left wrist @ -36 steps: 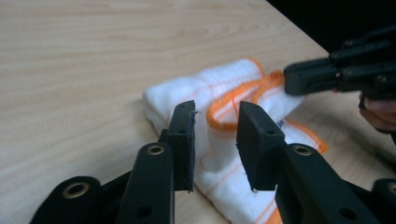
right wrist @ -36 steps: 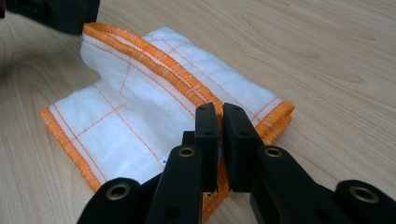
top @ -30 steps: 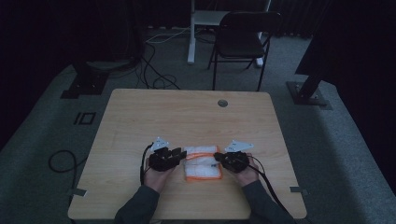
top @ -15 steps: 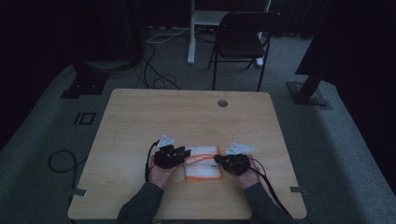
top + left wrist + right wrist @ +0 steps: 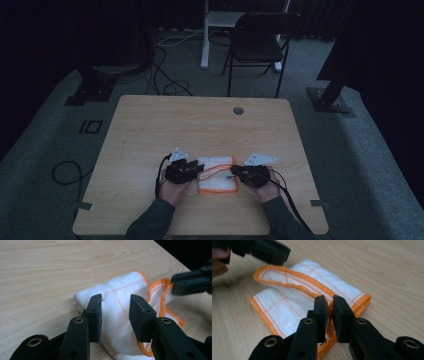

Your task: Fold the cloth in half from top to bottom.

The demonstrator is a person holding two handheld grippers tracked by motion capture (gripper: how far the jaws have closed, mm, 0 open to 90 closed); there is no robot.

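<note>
- Cloth (image 5: 216, 175), white with an orange hem and thin orange grid lines, lies folded near the front of the table (image 5: 200, 125), between my two hands.
- Folding looks to be partly done, by my judgement: the cloth is already a compact stack of layers, yet one hemmed flap (image 5: 287, 277) arcs up loose over the top instead of lying flat.
- Right gripper (image 5: 329, 307) sits at the cloth's right end with the orange hem (image 5: 328, 305) in the narrow gap between its pads; its jaws have just been opening a little, and the pads seem to be coming off the hem rather than biting it, so I read this as a release.
- Left gripper (image 5: 115, 310) hovers over the cloth's left end with its jaws spread; white fabric shows through the gap and neither pad presses it.
- In the left gripper view, the other gripper's jaws are at the far end by the loop of hem.
- What is left, as I judge it: lay the loose flap down, square the edges, maybe make one more fold.
- Beyond the table are a folding chair (image 5: 260, 45), cables on the floor and stand bases.
</note>
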